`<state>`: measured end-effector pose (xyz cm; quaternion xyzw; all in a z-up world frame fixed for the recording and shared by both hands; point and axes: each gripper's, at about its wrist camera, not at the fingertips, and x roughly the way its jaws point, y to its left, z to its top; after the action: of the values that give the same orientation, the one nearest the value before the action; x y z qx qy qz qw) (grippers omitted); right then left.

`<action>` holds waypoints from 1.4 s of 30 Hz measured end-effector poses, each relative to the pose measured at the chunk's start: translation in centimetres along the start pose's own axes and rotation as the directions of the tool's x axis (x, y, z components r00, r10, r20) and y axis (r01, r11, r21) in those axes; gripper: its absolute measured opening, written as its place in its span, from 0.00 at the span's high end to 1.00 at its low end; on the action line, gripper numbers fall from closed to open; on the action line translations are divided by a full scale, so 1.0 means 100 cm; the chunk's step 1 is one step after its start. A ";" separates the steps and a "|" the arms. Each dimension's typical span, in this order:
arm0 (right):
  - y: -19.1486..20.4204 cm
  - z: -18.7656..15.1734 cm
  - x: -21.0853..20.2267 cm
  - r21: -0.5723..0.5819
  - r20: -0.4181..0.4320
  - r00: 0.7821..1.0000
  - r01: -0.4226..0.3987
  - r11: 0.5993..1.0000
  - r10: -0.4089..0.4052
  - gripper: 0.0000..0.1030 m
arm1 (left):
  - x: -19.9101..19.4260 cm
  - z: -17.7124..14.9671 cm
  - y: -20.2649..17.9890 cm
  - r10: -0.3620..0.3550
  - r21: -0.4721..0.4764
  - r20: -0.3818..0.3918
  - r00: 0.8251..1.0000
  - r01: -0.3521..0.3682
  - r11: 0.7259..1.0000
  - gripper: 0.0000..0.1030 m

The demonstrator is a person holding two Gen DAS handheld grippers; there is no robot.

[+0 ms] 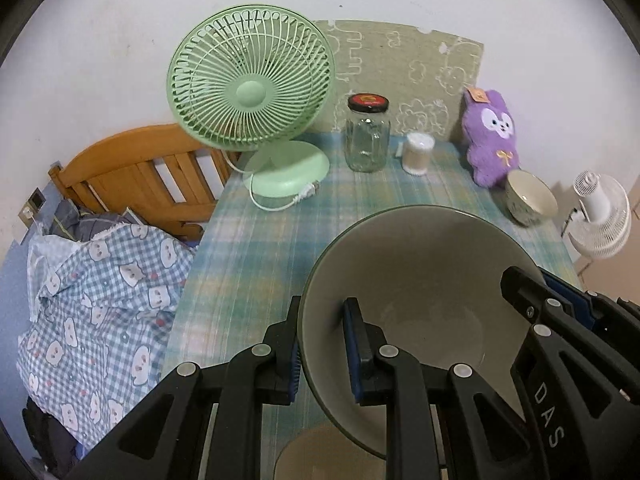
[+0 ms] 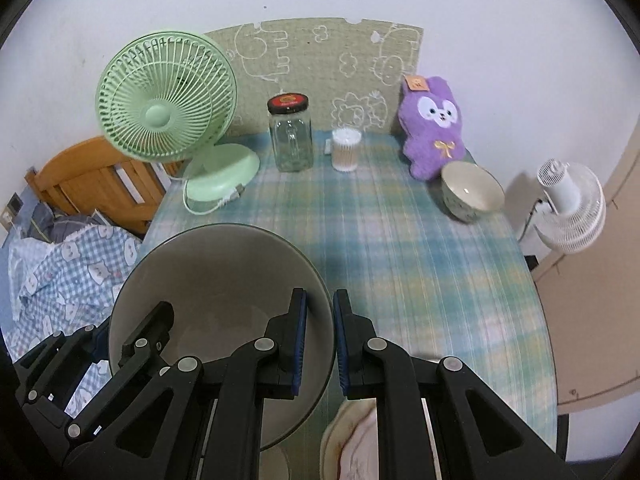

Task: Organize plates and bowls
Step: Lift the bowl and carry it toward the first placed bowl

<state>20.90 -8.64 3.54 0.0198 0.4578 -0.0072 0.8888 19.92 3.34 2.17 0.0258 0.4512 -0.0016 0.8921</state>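
Gripping opposite sides of the wide grey ceramic bowl, the left gripper and right gripper each pinch its rim, one finger inside and one outside. It hangs tilted above the near edge of the blue-green plaid tablecloth. A small cream patterned bowl sits well beyond it toward the far right corner, beside the purple plush rabbit, so the right gripper is nearer. A pale dish lies just under the grey bowl, mostly hidden.

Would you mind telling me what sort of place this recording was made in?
Most likely a bedroom at home: a wooden bed frame with a checked quilt beside a cloth-covered table holding a plush toy.
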 end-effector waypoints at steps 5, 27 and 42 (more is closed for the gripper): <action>0.003 -0.027 -0.013 0.009 0.005 1.000 0.003 1.000 -0.003 0.84 | -0.012 -0.026 0.006 -0.005 0.007 0.004 1.000 0.005 1.000 0.84; 0.023 -0.112 -0.009 0.016 -0.038 0.999 0.024 1.000 -0.024 0.84 | -0.003 -0.103 0.025 -0.028 0.006 -0.053 0.998 0.028 1.000 0.84; 0.032 -0.128 0.018 0.008 -0.100 0.995 0.015 1.000 -0.014 0.84 | 0.018 -0.118 0.031 -0.015 0.004 -0.094 0.996 0.015 1.000 0.84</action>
<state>11.66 -4.89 -5.25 0.0206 0.5020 -0.0146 0.8645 11.56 7.05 -6.14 0.0245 0.4926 -0.0080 0.8699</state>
